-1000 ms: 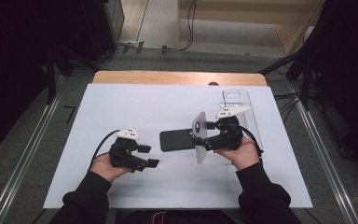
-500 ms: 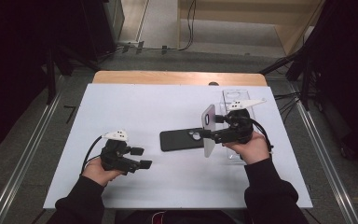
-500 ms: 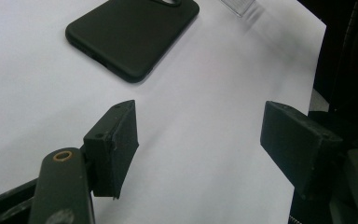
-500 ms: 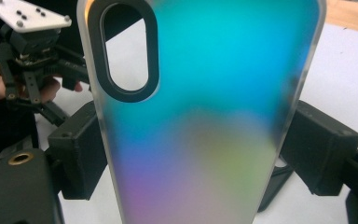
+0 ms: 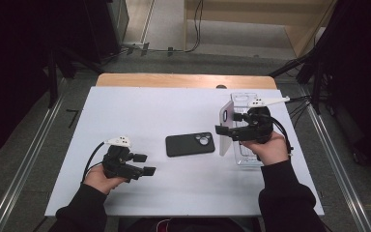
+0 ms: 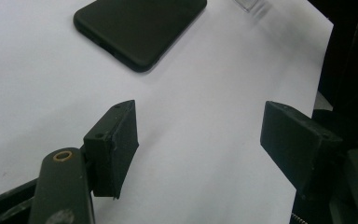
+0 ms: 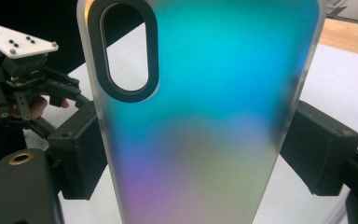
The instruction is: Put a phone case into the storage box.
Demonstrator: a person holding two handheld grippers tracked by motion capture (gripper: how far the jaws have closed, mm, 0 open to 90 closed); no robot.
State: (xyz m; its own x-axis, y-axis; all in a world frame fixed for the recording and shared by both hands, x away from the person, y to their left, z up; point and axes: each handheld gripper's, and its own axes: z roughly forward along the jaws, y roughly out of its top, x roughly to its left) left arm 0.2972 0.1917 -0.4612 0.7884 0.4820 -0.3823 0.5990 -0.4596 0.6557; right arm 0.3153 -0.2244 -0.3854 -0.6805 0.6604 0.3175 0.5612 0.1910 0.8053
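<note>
Item: iridescent translucent phone case (image 7: 205, 116) with an oval camera cut-out, shimmering teal to pink. It is held upright above the right side of the white table (image 5: 140, 111), pinched across its long edges by the right gripper (image 5: 232, 130), whose black pads are pressed against both sides. Directly behind it, a clear plastic tray (image 5: 245, 157) is seen lying flat on the table. A black smartphone (image 5: 190, 144) is laid flat, camera side up, just left of the case. The left gripper (image 5: 147, 164) is held low near the front left, jaws spread with nothing between them, well apart from the smartphone.
</note>
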